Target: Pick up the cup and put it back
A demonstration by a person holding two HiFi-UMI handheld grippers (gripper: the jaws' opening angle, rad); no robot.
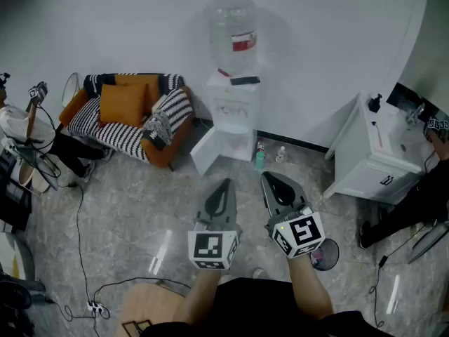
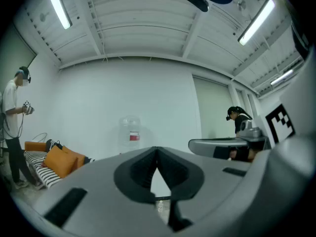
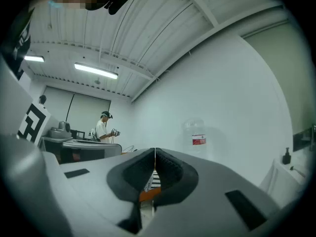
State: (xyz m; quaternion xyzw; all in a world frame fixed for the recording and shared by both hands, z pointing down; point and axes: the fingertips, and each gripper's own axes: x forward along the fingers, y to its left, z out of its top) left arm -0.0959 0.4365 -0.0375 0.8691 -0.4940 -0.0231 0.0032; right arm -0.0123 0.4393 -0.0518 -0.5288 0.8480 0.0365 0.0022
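Head view: both tongs shut and empty, cup not clearly made out

Side by side over the grey floor (image 1: 140, 216), the left tongs (image 1: 225, 183) and the right tongs (image 1: 267, 177) point level, each with its jaws pressed together and nothing between them. At 12 o'clock stands a white water dispenser (image 1: 233, 118) with a clear bottle (image 1: 233, 27) on top. At 10 o'clock is a striped sofa (image 1: 165, 111) with an orange cushion (image 1: 123, 102), and at 2 o'clock a white sink cabinet (image 1: 375, 163). A dark round thing (image 1: 328, 253) lies at 4 o'clock, just beside the right tongs; whether it is the cup I cannot tell.
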